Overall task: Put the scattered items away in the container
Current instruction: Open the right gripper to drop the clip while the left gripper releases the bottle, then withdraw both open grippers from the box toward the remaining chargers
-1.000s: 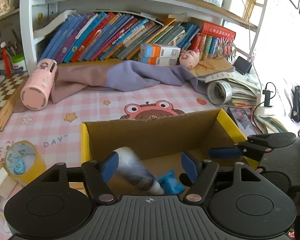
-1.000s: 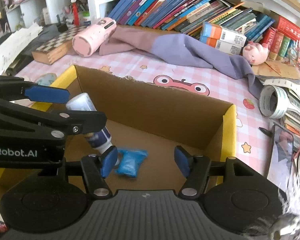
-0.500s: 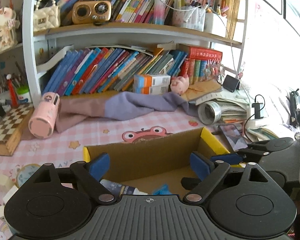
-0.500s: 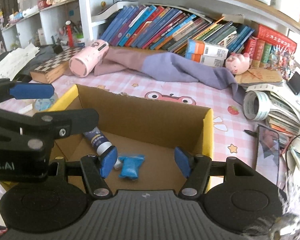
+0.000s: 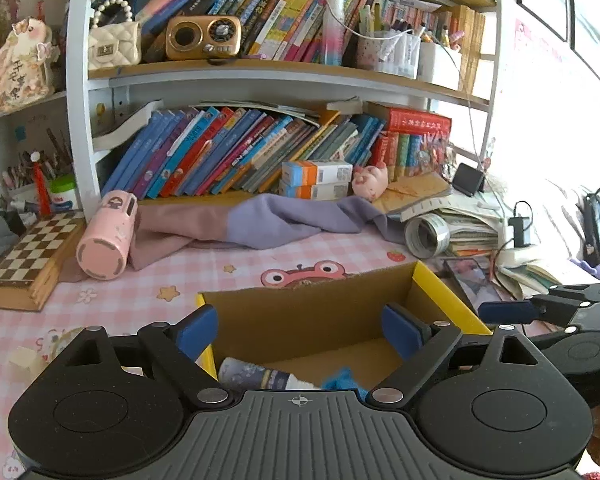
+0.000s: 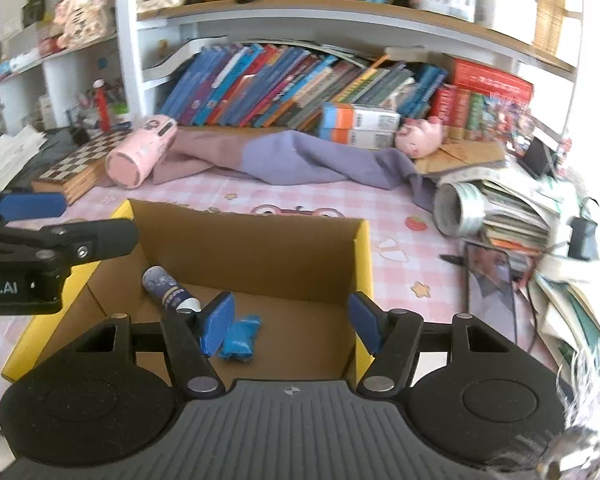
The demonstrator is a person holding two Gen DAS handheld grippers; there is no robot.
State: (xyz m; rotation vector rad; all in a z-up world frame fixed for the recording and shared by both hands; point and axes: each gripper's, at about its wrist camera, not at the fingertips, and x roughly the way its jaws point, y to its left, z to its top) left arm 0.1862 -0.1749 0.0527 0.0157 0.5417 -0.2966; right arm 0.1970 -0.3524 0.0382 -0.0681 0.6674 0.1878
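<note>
My left gripper hangs spread and empty over the cardboard box; inside, the tube lies slantwise by the left wall, blue packet beside it. My right gripper stands parted, holding nothing. Pink bottle, lengthwise front-to-back near the desk's back-left, lies nearer my left.

box: brown inside, yellow edges | packet: blue | tube: navy, white cap | cloth: mauve-lilac, 12 o'clock | flask: pink | tablecloth: pink check

You are holding your left gripper wide apart and your right gripper half-spread, both empty, angled downward.
</note>
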